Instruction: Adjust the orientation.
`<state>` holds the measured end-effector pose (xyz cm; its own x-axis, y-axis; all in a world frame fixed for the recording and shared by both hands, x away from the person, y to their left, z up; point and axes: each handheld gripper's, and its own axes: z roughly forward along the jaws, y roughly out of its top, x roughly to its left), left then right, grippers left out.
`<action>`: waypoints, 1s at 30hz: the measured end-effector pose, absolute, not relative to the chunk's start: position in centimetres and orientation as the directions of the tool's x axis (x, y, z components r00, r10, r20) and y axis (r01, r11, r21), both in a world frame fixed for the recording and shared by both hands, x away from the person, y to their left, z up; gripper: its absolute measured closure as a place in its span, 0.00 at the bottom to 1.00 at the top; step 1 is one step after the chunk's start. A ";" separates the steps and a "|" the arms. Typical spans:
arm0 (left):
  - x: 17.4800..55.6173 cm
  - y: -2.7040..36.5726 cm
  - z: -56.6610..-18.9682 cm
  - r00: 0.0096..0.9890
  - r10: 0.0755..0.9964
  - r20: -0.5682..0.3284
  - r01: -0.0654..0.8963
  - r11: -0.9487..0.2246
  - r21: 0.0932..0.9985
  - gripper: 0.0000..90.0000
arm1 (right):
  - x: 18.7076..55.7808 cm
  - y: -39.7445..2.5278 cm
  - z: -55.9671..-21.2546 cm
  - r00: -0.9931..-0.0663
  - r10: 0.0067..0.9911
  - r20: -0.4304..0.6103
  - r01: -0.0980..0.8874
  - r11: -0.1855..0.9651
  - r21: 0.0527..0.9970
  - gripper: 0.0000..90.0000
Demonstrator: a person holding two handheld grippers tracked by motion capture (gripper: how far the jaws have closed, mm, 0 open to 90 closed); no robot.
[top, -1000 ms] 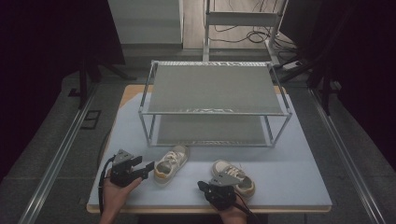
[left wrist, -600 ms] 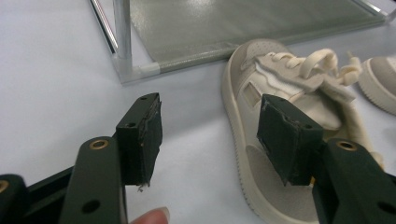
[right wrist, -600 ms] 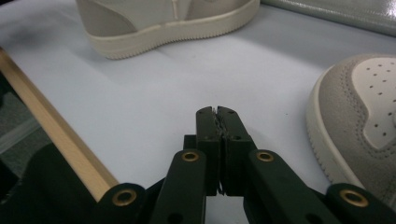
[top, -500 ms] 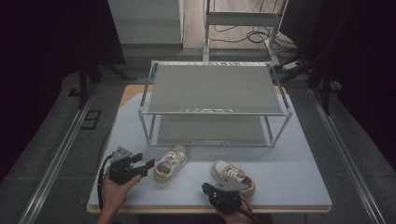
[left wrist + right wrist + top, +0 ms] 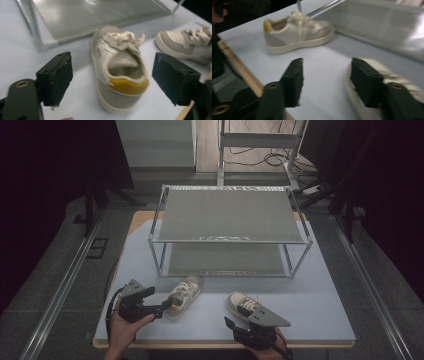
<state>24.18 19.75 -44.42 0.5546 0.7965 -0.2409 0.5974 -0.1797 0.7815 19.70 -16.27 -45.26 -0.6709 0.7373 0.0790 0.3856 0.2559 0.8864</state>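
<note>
Left shoe (image 5: 120,72) is showing matt cloth, leather-like panels and smooth rubber sole; rack (image 5: 227,215) is showing glossy metal tubing; gripper pads (image 5: 55,77) are appearing rough and matt.

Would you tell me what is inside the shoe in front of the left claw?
The shoe shows pale lining and nothing else inside; its toe end is covered by the tongue and laces.

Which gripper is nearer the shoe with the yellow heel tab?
Left. The left gripper has its open jaws at the heel of that shoe. The right gripper sits farther right, by the other shoe.
</note>
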 end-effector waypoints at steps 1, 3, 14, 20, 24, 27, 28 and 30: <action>24.2 19.5 -44.5 0.558 0.797 -0.233 0.603 -0.196 0.773 0.16 | 19.6 -16.7 -45.0 -0.664 0.745 0.067 0.377 0.256 0.890 0.42; 24.2 19.1 -44.6 0.558 0.801 -0.216 0.605 -0.214 0.767 0.15 | 19.5 -17.9 -44.7 -0.654 0.754 0.062 0.368 0.246 0.897 0.38; 24.4 17.5 -45.9 0.564 0.801 -0.200 0.636 -0.267 0.724 0.07 | 19.9 -23.7 -45.8 -0.596 0.797 0.099 0.420 0.205 0.884 0.21; 24.6 16.5 -46.7 0.557 0.814 -0.166 0.643 -0.295 0.707 0.05 | 20.9 -24.3 -47.1 -0.594 0.798 0.104 0.461 0.232 0.856 0.17; 25.0 15.9 -47.6 0.543 0.823 -0.164 0.658 -0.296 0.692 0.05 | 21.6 -24.6 -48.0 -0.605 0.784 0.138 0.495 0.235 0.836 0.14; 25.3 15.4 -48.2 0.543 0.827 -0.146 0.661 -0.314 0.682 0.06 | 21.8 -24.3 -48.3 -0.612 0.781 0.123 0.496 0.259 0.829 0.14; 25.4 15.2 -48.4 0.546 0.825 -0.146 0.661 -0.318 0.679 0.06 | 21.8 -24.1 -48.5 -0.615 0.780 0.120 0.500 0.268 0.824 0.15; 25.5 14.9 -48.5 0.546 0.826 -0.138 0.659 -0.323 0.679 0.07 | 22.1 -24.0 -48.8 -0.618 0.777 0.123 0.512 0.279 0.812 0.15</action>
